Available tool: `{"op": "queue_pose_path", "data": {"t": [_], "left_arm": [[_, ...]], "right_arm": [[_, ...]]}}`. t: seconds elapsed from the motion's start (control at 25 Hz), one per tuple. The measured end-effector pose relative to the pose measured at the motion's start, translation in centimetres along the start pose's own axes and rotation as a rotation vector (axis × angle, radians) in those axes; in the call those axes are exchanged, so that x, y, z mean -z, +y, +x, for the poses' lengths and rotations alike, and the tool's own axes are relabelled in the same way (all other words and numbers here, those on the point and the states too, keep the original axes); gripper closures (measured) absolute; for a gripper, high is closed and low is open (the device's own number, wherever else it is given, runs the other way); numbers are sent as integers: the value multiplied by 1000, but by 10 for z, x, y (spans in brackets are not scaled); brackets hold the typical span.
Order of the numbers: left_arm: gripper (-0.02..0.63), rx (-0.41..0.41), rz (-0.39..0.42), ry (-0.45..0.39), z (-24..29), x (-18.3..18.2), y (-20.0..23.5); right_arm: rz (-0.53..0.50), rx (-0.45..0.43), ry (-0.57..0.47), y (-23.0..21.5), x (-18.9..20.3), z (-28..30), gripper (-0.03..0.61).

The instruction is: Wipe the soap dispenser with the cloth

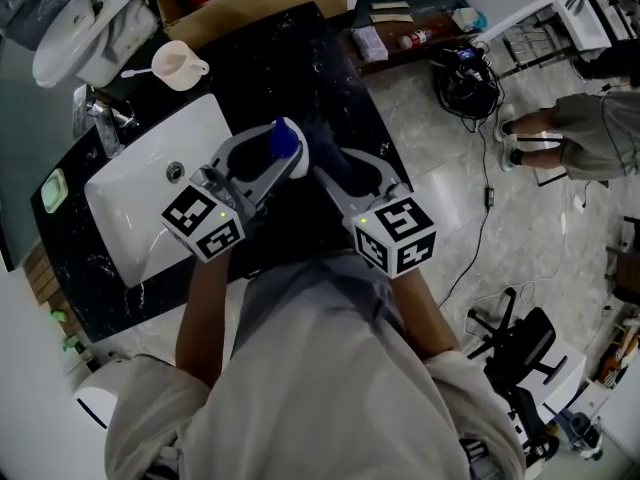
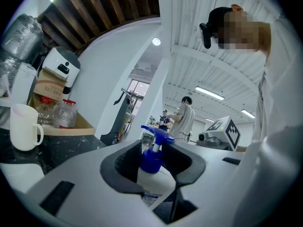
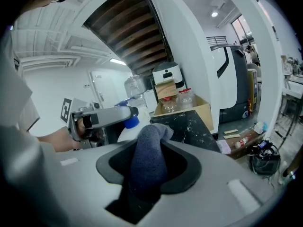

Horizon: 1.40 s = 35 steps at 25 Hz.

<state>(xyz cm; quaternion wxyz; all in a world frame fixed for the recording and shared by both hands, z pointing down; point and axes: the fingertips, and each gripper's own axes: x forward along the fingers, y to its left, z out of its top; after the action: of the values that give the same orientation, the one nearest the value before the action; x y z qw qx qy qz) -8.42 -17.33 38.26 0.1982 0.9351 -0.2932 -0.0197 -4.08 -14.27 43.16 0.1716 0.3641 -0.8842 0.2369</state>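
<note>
left tongs (image 2: 155, 169) part closed, clamped on the soap dispenser (image 1: 284, 140) body, blue pump sticking up past my tips. right tongs (image 3: 150, 171) pinched on the dark cloth (image 3: 147, 145), its end just right of the bottle; contact i can't tell. sink (image 1: 150, 168) rim sits off my left tongs, black counter (image 1: 270, 68) edge close by the right one, open floor (image 1: 450, 148) past it.

Soap dispenser (image 2: 153, 167): lower body hidden behind left gripper (image 2: 154, 161) jaws; label print too small to be read. Cloth (image 3: 147, 157): lower end hidden inside right gripper (image 3: 150, 164) recess. Bystander (image 1: 585, 133) cut off at waist by head view's right edge.
</note>
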Motion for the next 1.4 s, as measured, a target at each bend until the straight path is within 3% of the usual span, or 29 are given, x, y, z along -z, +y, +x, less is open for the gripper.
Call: {"op": "queue_pose_path", "data": {"t": [1.08,1.4], "left_arm": [[480,-20,85,-5,-9,-3,0],[480,-22,98,33,-6,-2,-4]], "right_arm": [[-13,-5,-50,3,-21,-3,449],[-33,-34,-60,4,-36,-15,449]]}}
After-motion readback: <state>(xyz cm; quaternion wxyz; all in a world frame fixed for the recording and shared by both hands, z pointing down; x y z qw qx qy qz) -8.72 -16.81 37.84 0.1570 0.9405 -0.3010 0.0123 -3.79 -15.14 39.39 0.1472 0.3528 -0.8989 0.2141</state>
